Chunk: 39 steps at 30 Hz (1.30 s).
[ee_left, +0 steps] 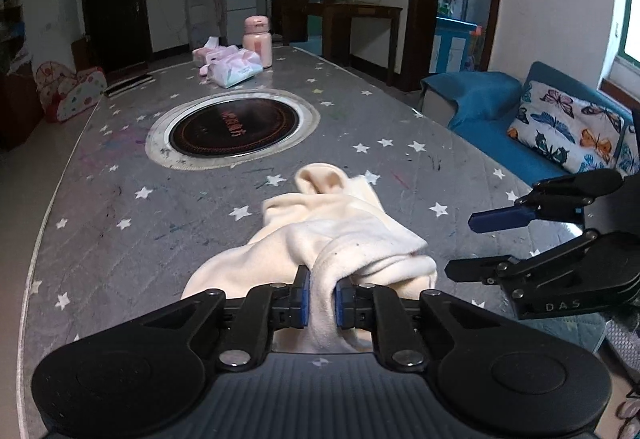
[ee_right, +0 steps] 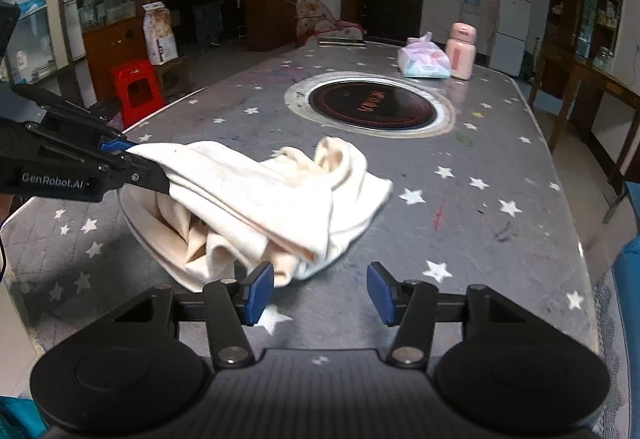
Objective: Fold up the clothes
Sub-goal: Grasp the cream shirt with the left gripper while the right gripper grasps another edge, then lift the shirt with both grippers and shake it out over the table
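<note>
From your left wrist camera, your left gripper (ee_left: 322,293) is clamped on a fold of the cream garment (ee_left: 336,235), which trails ahead of its fingers across the star-patterned tabletop (ee_left: 100,207). Off to its right, your right gripper (ee_left: 460,243) hangs with its fingers apart.

From your right wrist camera, your right gripper (ee_right: 320,293) stands spread wide, holding nothing; the cream garment (ee_right: 256,207) lies crumpled just ahead and left, its near edge beside the left fingertip. Your left gripper (ee_right: 134,157) pinches the cloth's far left corner.
</note>
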{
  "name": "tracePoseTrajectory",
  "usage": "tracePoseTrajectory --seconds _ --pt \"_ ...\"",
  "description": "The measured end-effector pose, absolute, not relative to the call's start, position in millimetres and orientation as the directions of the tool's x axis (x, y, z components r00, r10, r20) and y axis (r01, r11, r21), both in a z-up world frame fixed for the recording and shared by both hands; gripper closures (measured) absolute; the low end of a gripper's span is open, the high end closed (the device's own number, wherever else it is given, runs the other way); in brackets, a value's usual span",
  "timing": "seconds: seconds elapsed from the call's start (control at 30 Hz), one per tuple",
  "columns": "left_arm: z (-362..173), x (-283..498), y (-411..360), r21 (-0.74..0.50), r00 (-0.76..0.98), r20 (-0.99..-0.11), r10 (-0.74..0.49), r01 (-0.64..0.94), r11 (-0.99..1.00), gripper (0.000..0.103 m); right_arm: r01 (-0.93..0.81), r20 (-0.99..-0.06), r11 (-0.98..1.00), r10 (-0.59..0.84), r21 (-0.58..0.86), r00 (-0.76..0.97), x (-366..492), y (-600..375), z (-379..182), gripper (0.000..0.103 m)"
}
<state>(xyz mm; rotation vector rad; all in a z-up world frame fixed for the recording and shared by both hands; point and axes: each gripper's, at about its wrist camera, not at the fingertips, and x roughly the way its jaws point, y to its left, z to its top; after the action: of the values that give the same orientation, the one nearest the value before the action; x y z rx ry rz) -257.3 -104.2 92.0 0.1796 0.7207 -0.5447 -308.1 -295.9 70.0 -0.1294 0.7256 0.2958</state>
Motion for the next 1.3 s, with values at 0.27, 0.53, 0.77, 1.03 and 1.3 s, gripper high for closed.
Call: tracePoseTrajectory --seconds 0.27,0.53,0.77,1.03,1.3 --pt "107 -249 -89 -0.056 0.631 -0.647 -0.428 0.521 0.852 0.090 -0.356 -0.682 0.934 0.281 0.033 0.675 -286 -281 60 0.062" --pt "115 -248 -86 -0.047 0.630 -0.634 -0.449 0.548 0.835 0.090 -0.364 -0.662 0.930 0.307 0.056 0.684 -261 -272 56 0.095" --pt "152 -257 -72 -0.032 0.676 -0.559 -0.480 0.561 0.827 0.090 -0.325 -0.496 0.945 0.292 0.021 0.818 -272 -286 109 0.099" --pt "220 -270 -68 -0.030 0.689 -0.417 -0.593 0.642 0.766 0.091 -0.299 -0.242 0.953 0.280 -0.047 0.929 -310 -304 207 0.100" --pt "233 -201 -65 0.051 0.793 -0.411 -0.450 0.513 0.857 0.091 -0.257 -0.191 0.965 0.244 -0.049 0.951 -293 -314 261 0.095"
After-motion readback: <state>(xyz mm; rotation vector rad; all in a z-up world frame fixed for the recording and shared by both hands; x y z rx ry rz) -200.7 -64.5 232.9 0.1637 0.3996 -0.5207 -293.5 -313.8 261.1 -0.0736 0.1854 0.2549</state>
